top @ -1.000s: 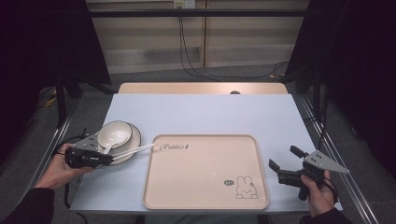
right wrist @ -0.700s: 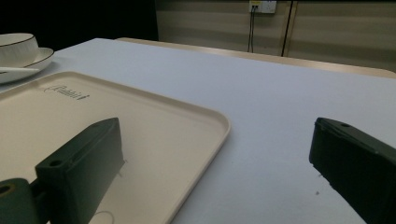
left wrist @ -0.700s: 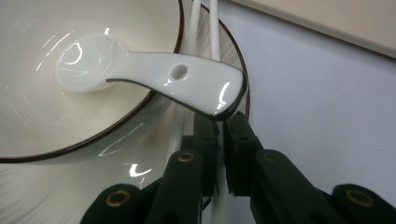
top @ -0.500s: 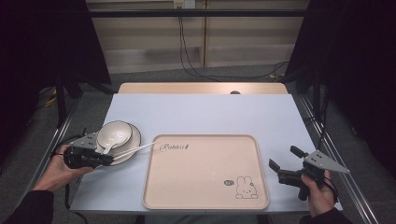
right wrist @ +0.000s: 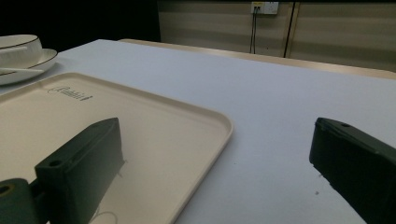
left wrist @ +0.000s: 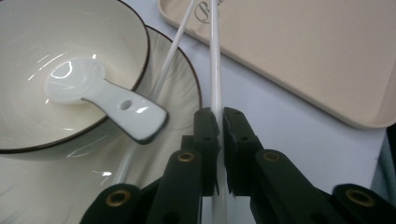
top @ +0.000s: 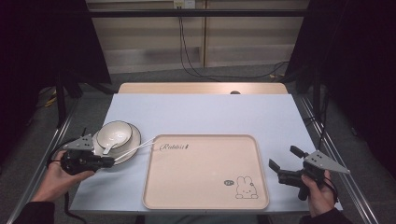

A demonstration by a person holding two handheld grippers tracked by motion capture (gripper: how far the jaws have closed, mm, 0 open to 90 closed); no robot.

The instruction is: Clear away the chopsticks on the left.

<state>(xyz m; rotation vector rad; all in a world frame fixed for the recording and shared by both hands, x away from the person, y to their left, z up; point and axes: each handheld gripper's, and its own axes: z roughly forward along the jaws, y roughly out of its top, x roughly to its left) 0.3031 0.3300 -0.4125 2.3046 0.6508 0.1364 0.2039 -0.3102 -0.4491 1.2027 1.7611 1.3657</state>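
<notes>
Jaws of the left gripper [left wrist: 219,122] are nearly closed, clamped on one white chopstick [left wrist: 215,60]; the stick runs between them and away toward the beige tray [top: 205,170]. A second chopstick [left wrist: 170,53] lies loose just beside it, resting on the rim of the plate [left wrist: 180,93]. The left hand [top: 58,179] holds this gripper at the near left of the desk [top: 205,112], just near the plate.

Jaws of the right gripper [right wrist: 217,168] stand wide apart with nothing between them (one hangs above the tray's right edge, the other above bare desk). The right hand [top: 320,193] holds it at the near right.

On the plate sits a dark-rimmed white bowl [top: 116,133], and in it a white ceramic spoon [left wrist: 100,95], its handle jutting over the bowl's rim. The tray lies centre-near, printed with a rabbit [top: 244,187] and script lettering.

The desk top is pale blue-white with a wooden strip along its far edge. Beyond it are a grey floor, a light wall panel with trailing cables [top: 187,51], and dark curtains on both sides.

Against the earlier frames, both grippers, the tableware and the tray hold the same positions.
</notes>
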